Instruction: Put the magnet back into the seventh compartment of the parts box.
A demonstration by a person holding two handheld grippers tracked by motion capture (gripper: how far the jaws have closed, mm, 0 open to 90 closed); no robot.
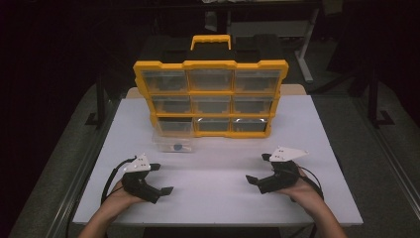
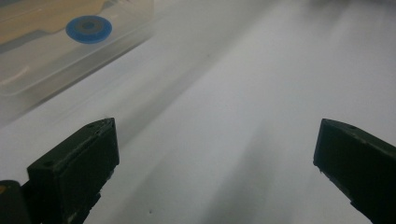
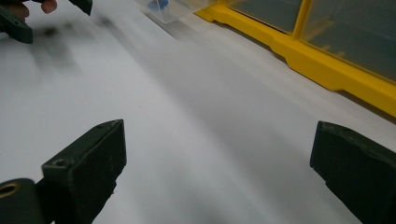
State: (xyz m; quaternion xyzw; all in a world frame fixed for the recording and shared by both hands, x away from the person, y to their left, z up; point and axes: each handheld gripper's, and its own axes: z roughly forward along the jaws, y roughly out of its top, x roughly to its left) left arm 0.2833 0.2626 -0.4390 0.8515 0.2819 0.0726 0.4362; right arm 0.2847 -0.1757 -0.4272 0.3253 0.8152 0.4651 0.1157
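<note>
My left gripper (image 1: 161, 178) and right gripper (image 1: 258, 169) have jaws of matt black plastic with faintly scuffed edges. Each carries a top plate of flat, pale grey material. The counter (image 1: 218, 198) is a smooth, matt white surface with a slight sheen. The small bin (image 1: 173, 144) is clear, glossy plastic; the disc (image 2: 88, 29) in it looks like matt blue plastic. The organiser (image 1: 212, 96) has a glossy yellow plastic frame with transparent plastic drawers.

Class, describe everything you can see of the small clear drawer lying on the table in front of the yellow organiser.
The clear drawer is a small, shallow tray of see-through plastic, pulled out and lying flat on the white table, just before the organiser's lower-left compartment. Inside lies a blue ring-shaped disc. No hand-held gripper touches it.
</note>
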